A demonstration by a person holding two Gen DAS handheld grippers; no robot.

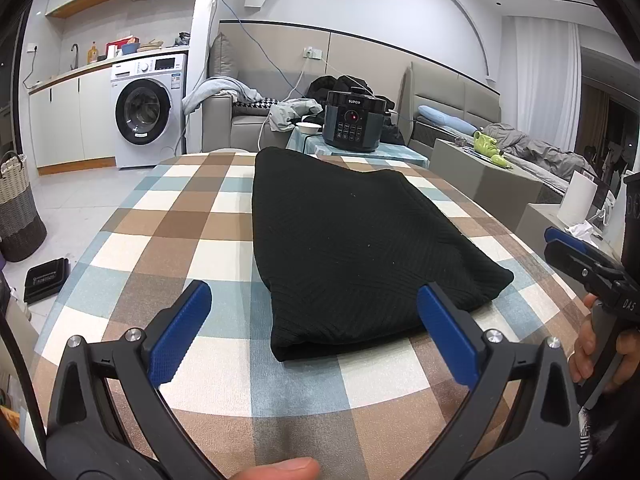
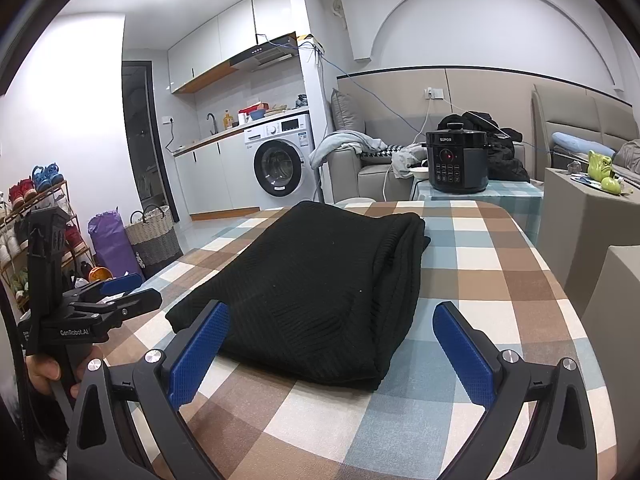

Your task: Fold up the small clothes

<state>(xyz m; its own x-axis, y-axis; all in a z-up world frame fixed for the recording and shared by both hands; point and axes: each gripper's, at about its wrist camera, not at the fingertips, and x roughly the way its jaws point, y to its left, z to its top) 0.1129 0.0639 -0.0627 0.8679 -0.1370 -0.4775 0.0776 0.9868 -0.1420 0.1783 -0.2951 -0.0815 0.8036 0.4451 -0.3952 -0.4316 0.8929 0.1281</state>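
1. left wrist view: left gripper (image 1: 314,324), black plastic arms with blue ribbed pads (image 1: 180,334), jaws spread wide, holding nothing, low over the near edge of the table.
2. sweater (image 1: 348,248), black ribbed knit, folded into a thick oblong, lying flat on the table between the two grippers; near end rounded, far end squarer.
3. tablecloth (image 1: 168,216), checked in brown, cream and pale blue, smooth, covering a round-cornered table.
4. right gripper (image 2: 332,344), same make, jaws spread wide, empty; the sweater's folded, layered edge (image 2: 400,280) lies just ahead of its pads.
5. hand (image 1: 600,344) grips the right gripper's handle at the right edge of the left view; a thumb tip (image 1: 280,470) shows at the bottom.
6. cooker (image 1: 352,122), dark, drum-shaped, glossy lid, on a small checked table beyond.
7. washer (image 1: 148,112), white, round dark door, at the far left.
8. basket (image 1: 18,208), woven, banded cream and grey, on the floor.
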